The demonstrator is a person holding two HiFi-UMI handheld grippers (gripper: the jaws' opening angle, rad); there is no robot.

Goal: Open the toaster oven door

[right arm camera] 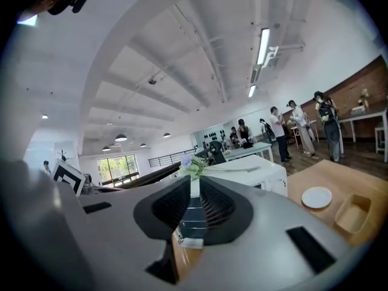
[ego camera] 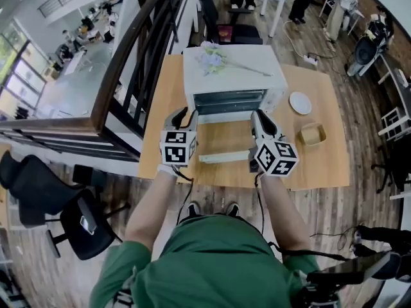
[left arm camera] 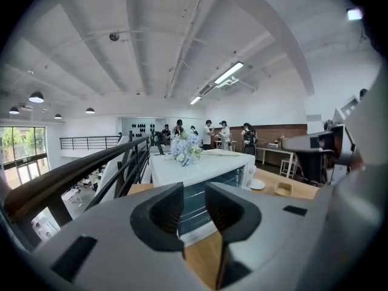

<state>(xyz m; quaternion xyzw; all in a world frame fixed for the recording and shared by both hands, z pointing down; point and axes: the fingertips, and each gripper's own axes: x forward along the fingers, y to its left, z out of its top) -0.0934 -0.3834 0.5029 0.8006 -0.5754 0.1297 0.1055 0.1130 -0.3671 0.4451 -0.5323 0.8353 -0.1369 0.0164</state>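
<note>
White toaster oven (ego camera: 234, 82) mid-table (ego camera: 321, 165), door (ego camera: 221, 156) folded down, flowers (ego camera: 212, 59) on top, wooden box (ego camera: 313, 134) near white plate (ego camera: 300, 102), left gripper (left arm camera: 194, 202) jaws apart, right gripper (right arm camera: 195, 202) jaws narrowly apart, neither holding anything

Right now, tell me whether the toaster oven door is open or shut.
Open. The door lies folded down flat before the toaster oven, with the white handle at its near edge, leaving the racks inside exposed.

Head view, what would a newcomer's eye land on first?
A white box-shaped toaster oven stands on the light wooden table, a sprig of pale flowers lying on its top. Right in front of it, the left gripper and right gripper are held side by side, each bearing a black-and-white marker cube.
</note>
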